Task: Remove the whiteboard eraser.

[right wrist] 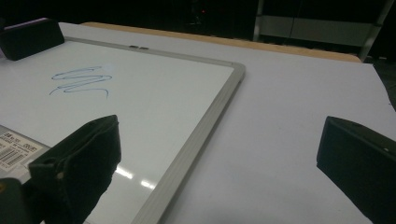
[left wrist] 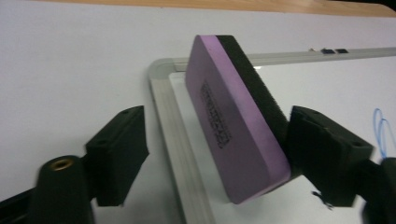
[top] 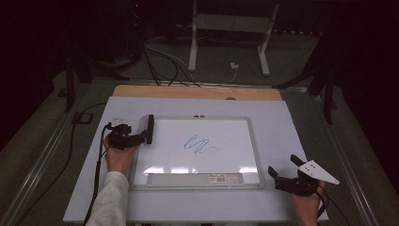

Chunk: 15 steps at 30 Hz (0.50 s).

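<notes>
A purple eraser [left wrist: 233, 126] with a black felt face stands tilted on the left edge of the whiteboard [left wrist: 173, 140]. It is between the jaws of my left gripper [left wrist: 219, 140]. One pad touches the felt side and the other stands well apart from the purple face, so the gripper is open. From above, the eraser [top: 150, 128] sits at the board's top left corner with the left gripper [top: 143, 136] beside it. A blue scribble [top: 200, 146] marks the middle of the board [top: 254, 141]. My right gripper [top: 282, 165] rests open and empty on the table, right of the board's near corner.
The board lies on a white sheet [top: 282, 117] covering the table, with a wooden strip [top: 197, 92] along the far edge. A labelled tray [top: 195, 179] runs along the board's near side. Cables [top: 164, 66] and a metal stand [top: 230, 28] are on the floor beyond.
</notes>
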Each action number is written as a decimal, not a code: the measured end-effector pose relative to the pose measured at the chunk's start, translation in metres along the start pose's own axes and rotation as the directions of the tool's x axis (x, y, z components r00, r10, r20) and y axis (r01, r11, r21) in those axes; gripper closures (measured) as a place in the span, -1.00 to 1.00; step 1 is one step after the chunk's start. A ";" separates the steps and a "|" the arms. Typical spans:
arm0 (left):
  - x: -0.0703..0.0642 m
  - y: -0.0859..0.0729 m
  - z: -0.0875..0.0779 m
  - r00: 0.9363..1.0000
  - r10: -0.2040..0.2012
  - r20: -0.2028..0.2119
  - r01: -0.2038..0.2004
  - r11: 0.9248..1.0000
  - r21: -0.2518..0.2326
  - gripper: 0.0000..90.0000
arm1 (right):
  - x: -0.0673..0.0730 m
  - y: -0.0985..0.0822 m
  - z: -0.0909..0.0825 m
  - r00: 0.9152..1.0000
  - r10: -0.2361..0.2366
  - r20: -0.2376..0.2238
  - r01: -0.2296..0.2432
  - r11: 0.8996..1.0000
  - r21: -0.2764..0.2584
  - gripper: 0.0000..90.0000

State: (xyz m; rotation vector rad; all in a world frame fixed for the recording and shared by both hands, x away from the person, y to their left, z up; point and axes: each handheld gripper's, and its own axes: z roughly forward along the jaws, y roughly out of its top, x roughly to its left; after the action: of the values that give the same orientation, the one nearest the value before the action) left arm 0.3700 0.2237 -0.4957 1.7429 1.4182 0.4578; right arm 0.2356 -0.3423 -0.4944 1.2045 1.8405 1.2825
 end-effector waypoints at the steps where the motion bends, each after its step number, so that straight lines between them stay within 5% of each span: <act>1: 0.000 0.000 0.000 1.000 0.000 0.000 0.000 1.000 0.000 -0.39 | 0.000 0.000 0.000 1.000 0.000 0.000 0.000 1.000 0.000 -1.00; 15: -0.010 0.001 0.008 0.997 -0.009 0.079 0.008 1.000 0.022 -0.19 | 0.000 0.000 0.000 1.000 -0.002 -0.002 0.002 1.000 -0.001 -1.00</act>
State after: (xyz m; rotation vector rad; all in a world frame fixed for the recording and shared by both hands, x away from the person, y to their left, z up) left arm 0.3734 0.2117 -0.4977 1.7526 1.3789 0.3659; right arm 0.2355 -0.3418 -0.4942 1.2012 1.8410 1.2839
